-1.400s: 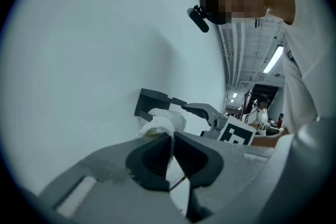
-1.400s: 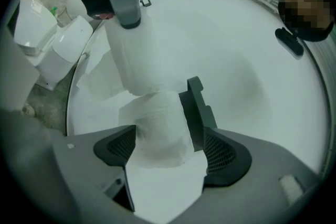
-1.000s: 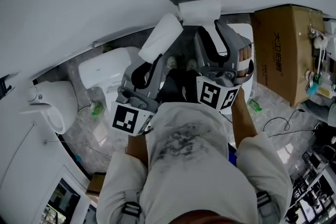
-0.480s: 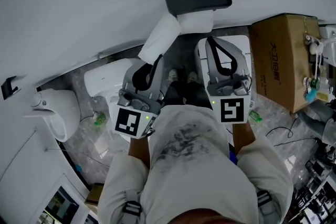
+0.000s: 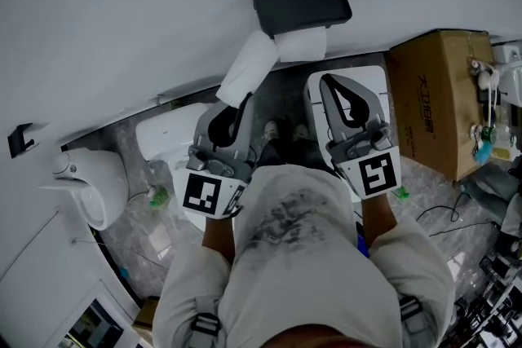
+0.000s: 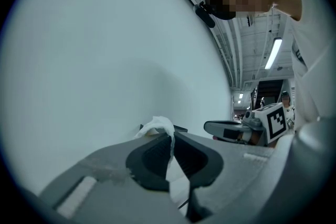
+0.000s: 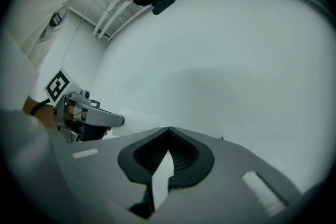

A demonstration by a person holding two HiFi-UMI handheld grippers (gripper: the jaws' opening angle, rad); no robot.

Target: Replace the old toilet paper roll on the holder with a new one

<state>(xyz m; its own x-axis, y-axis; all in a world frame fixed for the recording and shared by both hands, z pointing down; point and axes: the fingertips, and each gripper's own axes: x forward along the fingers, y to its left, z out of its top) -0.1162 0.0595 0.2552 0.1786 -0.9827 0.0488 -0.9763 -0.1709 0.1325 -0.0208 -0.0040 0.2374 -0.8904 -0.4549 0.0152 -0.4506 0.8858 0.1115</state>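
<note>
A black holder point(image 5: 302, 2) hangs on the white wall with a white toilet paper roll point(image 5: 302, 45) under its lid. A wide strip of white paper point(image 5: 247, 67) slants from that roll down to my left gripper point(image 5: 242, 99). That gripper is shut on the paper, whose crumpled end point(image 6: 157, 126) sticks up above the pinched jaws point(image 6: 172, 135). My right gripper point(image 5: 333, 82) hangs just below and right of the roll, shut with nothing in it. In the right gripper view the jaws point(image 7: 169, 130) meet in front of the bare wall.
A cardboard box point(image 5: 440, 85) stands at the right against the wall. A white toilet point(image 5: 171, 126) and another white fixture point(image 5: 90, 175) stand at the left. A white bin point(image 5: 373, 81) lies below the right gripper. A green bottle point(image 5: 155, 196) and cables point(image 5: 432, 200) lie on the floor.
The right gripper went from open beside the roll to shut, and it rolled so that its marker cube faces up. Both grippers rose; the left kept its hold on the paper.
</note>
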